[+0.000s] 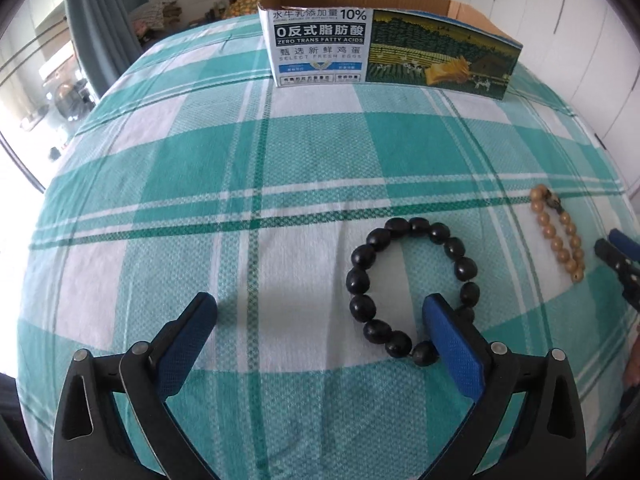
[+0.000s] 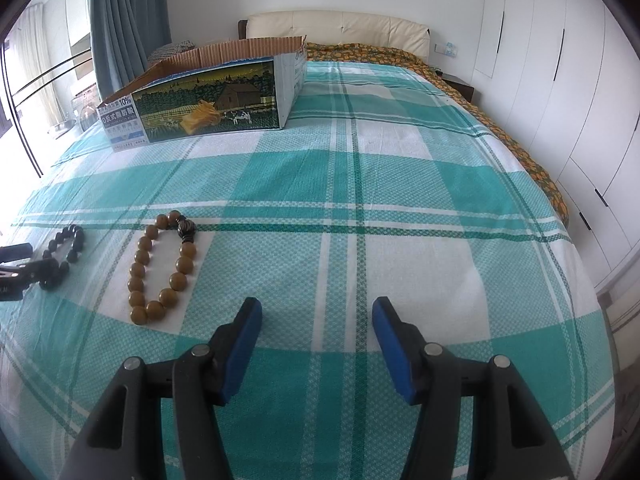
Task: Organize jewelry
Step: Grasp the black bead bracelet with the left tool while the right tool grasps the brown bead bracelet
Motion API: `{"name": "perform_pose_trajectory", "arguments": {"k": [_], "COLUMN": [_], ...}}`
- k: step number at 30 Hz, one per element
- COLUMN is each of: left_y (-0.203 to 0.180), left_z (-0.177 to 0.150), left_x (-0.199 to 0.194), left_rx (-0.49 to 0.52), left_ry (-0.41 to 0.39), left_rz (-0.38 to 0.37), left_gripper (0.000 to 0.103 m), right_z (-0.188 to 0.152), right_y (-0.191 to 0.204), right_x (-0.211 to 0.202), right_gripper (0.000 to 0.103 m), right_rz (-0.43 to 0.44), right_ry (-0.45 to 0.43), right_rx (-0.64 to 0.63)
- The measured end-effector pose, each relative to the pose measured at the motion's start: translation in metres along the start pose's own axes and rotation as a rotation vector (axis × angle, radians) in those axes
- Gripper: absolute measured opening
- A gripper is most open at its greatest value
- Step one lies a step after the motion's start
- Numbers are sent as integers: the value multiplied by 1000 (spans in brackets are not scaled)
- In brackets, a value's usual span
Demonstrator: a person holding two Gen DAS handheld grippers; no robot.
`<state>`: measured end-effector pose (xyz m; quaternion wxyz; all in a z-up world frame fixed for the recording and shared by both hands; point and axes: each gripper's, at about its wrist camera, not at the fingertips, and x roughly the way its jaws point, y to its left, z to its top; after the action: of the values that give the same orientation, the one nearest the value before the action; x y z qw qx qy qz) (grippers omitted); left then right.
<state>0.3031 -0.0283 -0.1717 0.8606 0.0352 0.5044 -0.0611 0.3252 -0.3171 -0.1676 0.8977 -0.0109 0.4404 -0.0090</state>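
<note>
Black bead bracelet [image 1: 414, 290] lies limp on the checked bedspread [image 1: 240, 200], left gripper [image 1: 320, 312] spread wide, one pad inside its loop; light, floppy, best pinched across 1 bead strand. Right gripper [image 2: 316, 314] also gapes, empty, just beside the tan bead bracelet [image 2: 162, 266].

Box [image 1: 320, 46] reads "ZERO TRANS FATTY ACIDS" (also "10%").

Two bracelets, one box, two hand-held grippers, all on or over one bed.

On the checked bed sheet [image 2: 400, 184] lie two bead bracelets: one black bracelet [image 1: 412, 286] and one tan bracelet [image 2: 162, 268], the tan one carrying a single dark patterned bead among its plain ones. One open cardboard box [image 2: 208, 96] stands farther up the bed. Two hand-held grippers hang over it, the left hand-held gripper [image 1: 320, 308] and the right hand-held gripper [image 2: 316, 312], each with two blue-padded fingers spread apart.
</note>
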Motion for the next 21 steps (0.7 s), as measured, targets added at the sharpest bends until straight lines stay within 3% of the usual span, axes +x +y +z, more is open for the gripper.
{"name": "perform_pose_trajectory", "arguments": {"k": [4,7,10,13,16,19,20,21], "left_y": [4,6,8,4,1,-2,-3,-5], "left_z": [2,13,16,18,17,19,20,19], "left_x": [-2,6,9,8,3,0,-1,-2], "left_rx": [27,12,23,48,63,72,79,87], "left_ry": [-21,-6,-8,-25,-46,-55,-57,-57], "left_rz": [16,4,-13,-31,-47,-61,-69,-81], "left_gripper": [102,102,101,95,84,62,48,28], "right_z": [9,24,36,42,47,51,51,51], "right_y": [6,29,50,68,80,84,83,82], "right_x": [-9,-9,13,27,35,38,38,37], "right_gripper": [59,59,58,49,41,19,13,14], "right_rz": [153,187,238,248,252,253,257,264], "right_ry": [-29,-41,34,49,45,35,38,44], "right_rx": [19,-88,-186,-274,-304,-298,-290,-278]}}
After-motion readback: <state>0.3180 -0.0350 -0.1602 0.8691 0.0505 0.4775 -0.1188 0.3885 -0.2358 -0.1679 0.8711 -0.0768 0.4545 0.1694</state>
